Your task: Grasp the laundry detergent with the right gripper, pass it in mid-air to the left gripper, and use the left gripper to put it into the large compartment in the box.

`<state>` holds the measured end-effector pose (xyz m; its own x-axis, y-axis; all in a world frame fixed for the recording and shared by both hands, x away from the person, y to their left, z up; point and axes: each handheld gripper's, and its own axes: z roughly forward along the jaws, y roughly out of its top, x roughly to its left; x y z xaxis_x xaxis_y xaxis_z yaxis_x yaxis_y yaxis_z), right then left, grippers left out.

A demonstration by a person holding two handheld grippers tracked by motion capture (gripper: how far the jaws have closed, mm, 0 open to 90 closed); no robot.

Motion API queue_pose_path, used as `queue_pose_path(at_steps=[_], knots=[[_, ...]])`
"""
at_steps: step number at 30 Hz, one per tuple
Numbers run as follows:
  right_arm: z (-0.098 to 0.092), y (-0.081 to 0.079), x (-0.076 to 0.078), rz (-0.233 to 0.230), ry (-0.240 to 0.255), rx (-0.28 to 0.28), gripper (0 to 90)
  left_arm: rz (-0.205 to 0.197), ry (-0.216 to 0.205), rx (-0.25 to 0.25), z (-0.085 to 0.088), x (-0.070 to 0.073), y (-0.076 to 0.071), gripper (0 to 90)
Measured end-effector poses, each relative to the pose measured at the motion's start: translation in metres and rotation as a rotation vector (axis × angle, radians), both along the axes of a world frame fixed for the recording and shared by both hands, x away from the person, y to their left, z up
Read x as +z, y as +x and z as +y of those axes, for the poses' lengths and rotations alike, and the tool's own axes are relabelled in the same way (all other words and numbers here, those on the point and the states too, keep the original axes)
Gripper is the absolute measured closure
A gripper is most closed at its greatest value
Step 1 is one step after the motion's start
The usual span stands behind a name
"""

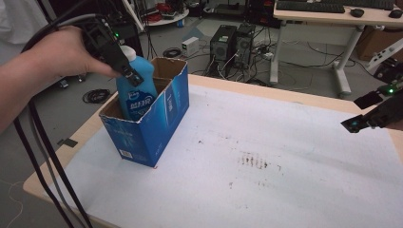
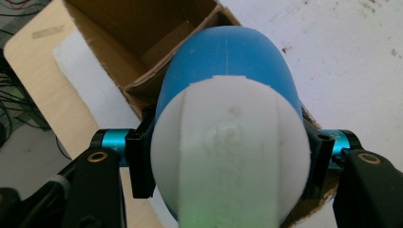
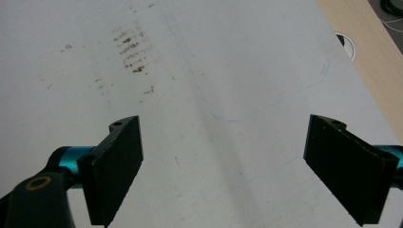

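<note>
Left fingers clamped on the bottle, right ones apart. I'd lower it straight into the box, clear of the flaps.

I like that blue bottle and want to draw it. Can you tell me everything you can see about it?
The blue bottle looks like smooth plastic, with a rounded body, a white cap on top and a label with white writing on its front. It stands nearly upright, its lower part down inside the open blue cardboard box near the table's left end. The left gripper is shut on it near the top, one black jaw on each side. Its bottom is hidden by the box walls.
</note>
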<state>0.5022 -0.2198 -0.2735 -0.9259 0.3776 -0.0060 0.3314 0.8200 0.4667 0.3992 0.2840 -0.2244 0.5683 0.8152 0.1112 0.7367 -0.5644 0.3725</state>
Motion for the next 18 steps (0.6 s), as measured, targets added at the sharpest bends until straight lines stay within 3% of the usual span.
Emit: queue_pose_path(at_steps=[4,18], knots=[[-0.001,0.0,-0.001,0.0,-0.007,-0.001,12.2,0.023,0.008,-0.009,-0.002,-0.016,0.002,38.4],[-0.004,-0.001,-0.004,0.005,-0.02,-0.005,12.2,0.055,0.036,-0.017,-0.003,-0.045,0.005,38.3]])
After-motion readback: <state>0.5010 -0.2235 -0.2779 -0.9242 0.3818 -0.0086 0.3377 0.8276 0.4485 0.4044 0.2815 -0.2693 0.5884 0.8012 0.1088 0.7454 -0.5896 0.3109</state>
